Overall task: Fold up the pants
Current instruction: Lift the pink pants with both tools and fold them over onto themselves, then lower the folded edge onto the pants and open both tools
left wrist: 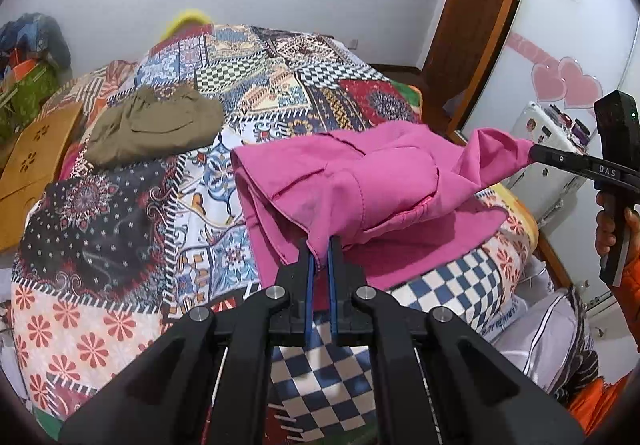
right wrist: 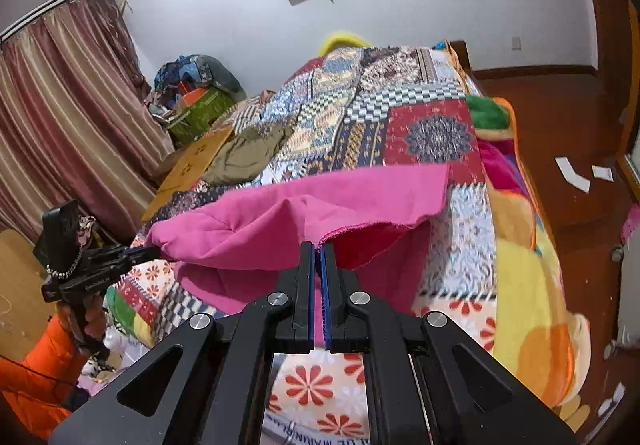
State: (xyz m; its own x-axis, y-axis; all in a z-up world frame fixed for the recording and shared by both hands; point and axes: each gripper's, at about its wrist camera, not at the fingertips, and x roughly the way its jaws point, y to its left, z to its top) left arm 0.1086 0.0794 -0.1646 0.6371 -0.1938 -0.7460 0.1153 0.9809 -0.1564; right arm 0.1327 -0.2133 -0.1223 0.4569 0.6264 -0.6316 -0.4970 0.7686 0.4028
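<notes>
We hold pink pants [left wrist: 344, 181] over the bed [left wrist: 120, 229], 12 o'clock of left tool [left wrist: 320, 245] | left tool clamped on a near edge | right tool [right wrist: 319, 249] clamped on another edge | olive garment [left wrist: 152, 129] at 10 o'clock | no containers noted

Left tool [left wrist: 321, 241] and right tool [right wrist: 319, 247] clamped, angled downward.
</notes>
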